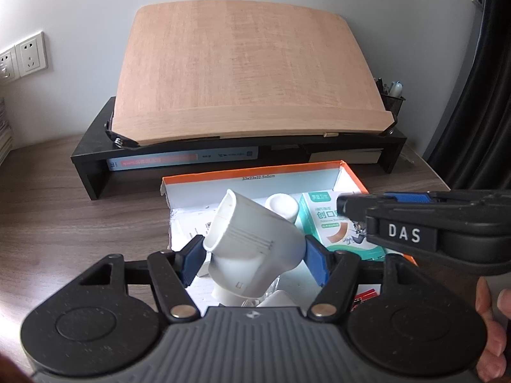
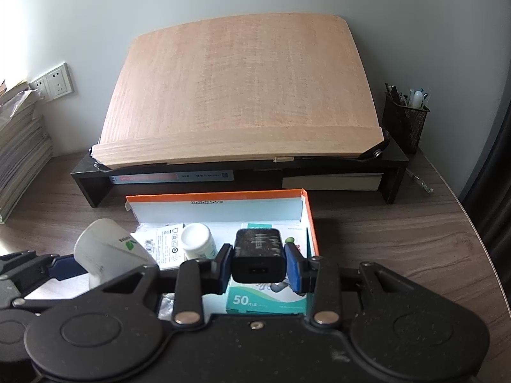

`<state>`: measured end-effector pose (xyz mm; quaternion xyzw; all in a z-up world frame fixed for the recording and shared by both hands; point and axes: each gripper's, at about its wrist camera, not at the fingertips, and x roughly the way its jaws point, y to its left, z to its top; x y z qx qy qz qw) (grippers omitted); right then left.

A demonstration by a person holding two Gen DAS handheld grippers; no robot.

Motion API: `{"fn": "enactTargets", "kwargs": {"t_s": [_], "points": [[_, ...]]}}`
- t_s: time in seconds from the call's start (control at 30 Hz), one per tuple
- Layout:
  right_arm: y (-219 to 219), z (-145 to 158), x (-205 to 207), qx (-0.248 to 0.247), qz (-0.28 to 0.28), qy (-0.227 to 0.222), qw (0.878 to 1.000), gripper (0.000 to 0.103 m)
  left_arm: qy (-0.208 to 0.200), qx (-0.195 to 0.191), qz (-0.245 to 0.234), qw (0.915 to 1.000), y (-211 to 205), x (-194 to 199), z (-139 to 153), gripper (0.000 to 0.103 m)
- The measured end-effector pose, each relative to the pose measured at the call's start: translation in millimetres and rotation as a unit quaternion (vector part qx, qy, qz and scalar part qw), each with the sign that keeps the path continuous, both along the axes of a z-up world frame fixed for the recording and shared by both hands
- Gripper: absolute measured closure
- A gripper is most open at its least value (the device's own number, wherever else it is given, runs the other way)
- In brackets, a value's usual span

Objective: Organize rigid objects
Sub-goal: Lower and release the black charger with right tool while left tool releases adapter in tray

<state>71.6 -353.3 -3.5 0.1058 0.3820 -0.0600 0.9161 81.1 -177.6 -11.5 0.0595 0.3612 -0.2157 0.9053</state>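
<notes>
Left wrist view: left gripper (image 1: 254, 257) had its jaws pinching a white cup-shaped container (image 1: 252, 242), tilted, mouth up-left, held just above the orange-rimmed box (image 1: 255, 172). Right wrist view: right gripper (image 2: 258, 263) had jaws pinching a black charger (image 2: 258, 257), USB port toward the cam, also over the box.

Inside the box already: a teal plaster pack (image 2: 265, 300) lying flat at the right, a small white bottle (image 2: 196, 242) standing near the middle, and a flat white printed packet (image 2: 163, 245) w/ barcode at the left. Few more white bits under the cup in the left view, too hidden to ID.

Judgement: task looked approx mid-way. At least 3 items were boxed, 2 more were in hand and not yet set down. Free spots seemed tight: the charger prob. fit on top of or beside the plaster pack, the cup at the front-left. Bench (image 2: 399, 239) around the box showed no loose items left to collect; the pen holder (image 2: 404, 121) and shelf riser (image 2: 239, 169) behind looked like fixtures, not part of the job.
</notes>
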Motion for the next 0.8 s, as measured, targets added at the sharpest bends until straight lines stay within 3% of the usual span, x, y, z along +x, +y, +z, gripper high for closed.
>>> {"fn": "enactTargets", "kwargs": {"t_s": [0.8], "points": [[1.8, -1.6, 4.6, 0.001, 0.004, 0.004, 1.000, 0.060, -0.002, -0.001, 0.000, 1.0000, 2.5, -0.6, 0.9, 0.036]]}}
